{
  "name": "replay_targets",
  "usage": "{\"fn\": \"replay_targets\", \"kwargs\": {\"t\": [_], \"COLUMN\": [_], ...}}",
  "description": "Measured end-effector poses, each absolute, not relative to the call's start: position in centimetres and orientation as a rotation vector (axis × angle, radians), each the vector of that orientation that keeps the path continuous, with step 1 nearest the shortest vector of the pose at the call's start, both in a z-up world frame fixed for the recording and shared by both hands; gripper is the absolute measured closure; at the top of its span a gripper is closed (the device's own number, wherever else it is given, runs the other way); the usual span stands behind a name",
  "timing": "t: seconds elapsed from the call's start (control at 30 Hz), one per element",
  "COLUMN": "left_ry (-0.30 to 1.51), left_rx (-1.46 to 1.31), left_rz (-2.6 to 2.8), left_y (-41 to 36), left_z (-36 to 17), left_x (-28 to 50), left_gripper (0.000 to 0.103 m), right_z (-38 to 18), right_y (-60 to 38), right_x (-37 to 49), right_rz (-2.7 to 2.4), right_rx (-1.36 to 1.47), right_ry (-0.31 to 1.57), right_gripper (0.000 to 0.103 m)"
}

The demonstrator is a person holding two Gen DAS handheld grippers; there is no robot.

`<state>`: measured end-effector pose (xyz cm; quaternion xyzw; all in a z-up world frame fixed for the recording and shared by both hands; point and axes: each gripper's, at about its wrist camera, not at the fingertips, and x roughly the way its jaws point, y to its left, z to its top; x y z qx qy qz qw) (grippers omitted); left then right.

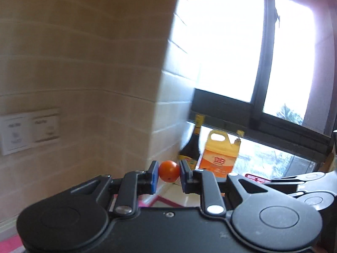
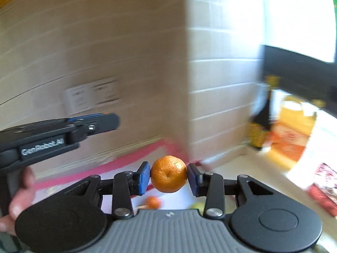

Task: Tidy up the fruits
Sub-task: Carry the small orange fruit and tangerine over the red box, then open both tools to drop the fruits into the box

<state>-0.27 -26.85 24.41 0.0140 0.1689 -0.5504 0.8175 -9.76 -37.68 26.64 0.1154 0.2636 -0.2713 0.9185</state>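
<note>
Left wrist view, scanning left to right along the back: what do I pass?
Wall sockets → small orange fruit clamped in the left gripper → dark bottle → yellow jug → window frame → right gripper at the edge.

Place: I am in a home kitchen.
Walls: cream tiled wall point(image 1: 84, 63) runs ahead of me to a corner.
Window: dark-framed sliding window point(image 1: 261, 67) right of that corner.
Below the window: dark sauce bottle point(image 1: 190, 145) beside a yellow jug point(image 1: 220, 154).
Sockets: white wall sockets point(image 1: 29, 130) left of the corner.
</note>
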Motion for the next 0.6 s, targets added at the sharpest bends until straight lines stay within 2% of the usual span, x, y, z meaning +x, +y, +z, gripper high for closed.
{"fn": "replay_targets", "kwargs": {"t": [0.33, 0.6], "left_ry": [0.764, 0.82], "left_rx": [0.139, 0.199], "left_rz": [-1.114, -1.088], "left_y": [-36.5, -38.1], "left_z": [13.2, 11.0], "left_x": [2.3, 2.1], "left_gripper": [0.079, 0.079], "right_z": [16.8, 13.9], "right_y": [-44.0, -43.8], "right_x": [-10.6, -11.3], "right_rz": [-0.66, -0.741], "right_rx": [0.453, 0.461], "right_ry": [0.781, 0.895], "right_gripper": [0.062, 0.062]}}
